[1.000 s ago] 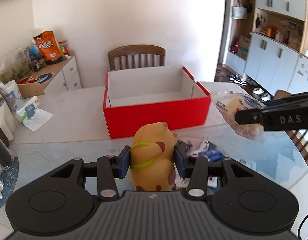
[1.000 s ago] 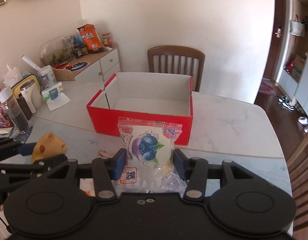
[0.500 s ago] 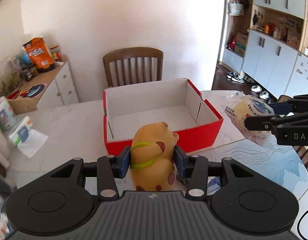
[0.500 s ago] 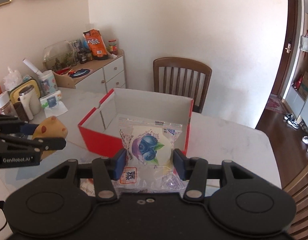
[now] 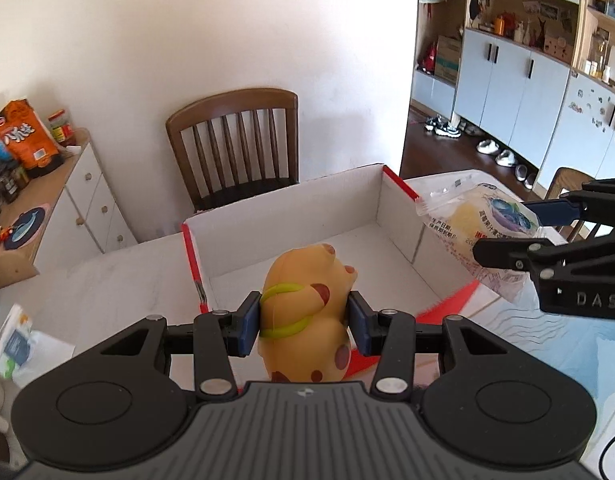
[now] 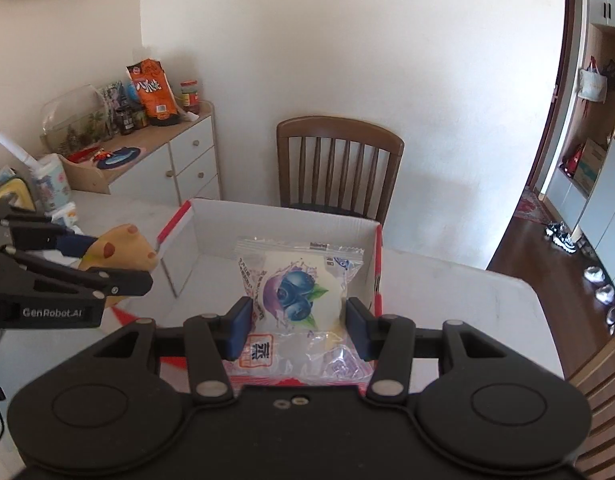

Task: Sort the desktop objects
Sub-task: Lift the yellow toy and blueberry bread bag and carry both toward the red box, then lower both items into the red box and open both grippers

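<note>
Left gripper (image 5: 305, 322): blue fingers (image 5: 249, 322) pinch a yellow spotted toy (image 5: 307, 312) on both sides. The toy is upright, clear of the counter (image 5: 119, 280), at the near edge of the open red box (image 5: 307, 232), which is white inside.

Right gripper (image 6: 297, 326): fingers (image 6: 237, 326) press the two sides of a clear-wrapped blueberry snack packet (image 6: 297, 288). The packet stands upright over the box interior, near its right wall. In the left view, the packet (image 5: 475, 232) hangs just past the box's right rim.

Both held items are in the air, apart from each other. A wooden chair (image 5: 235, 140) stands behind the box, and an orange snack bag (image 6: 151, 92) is on the side cabinet (image 6: 179, 152).
</note>
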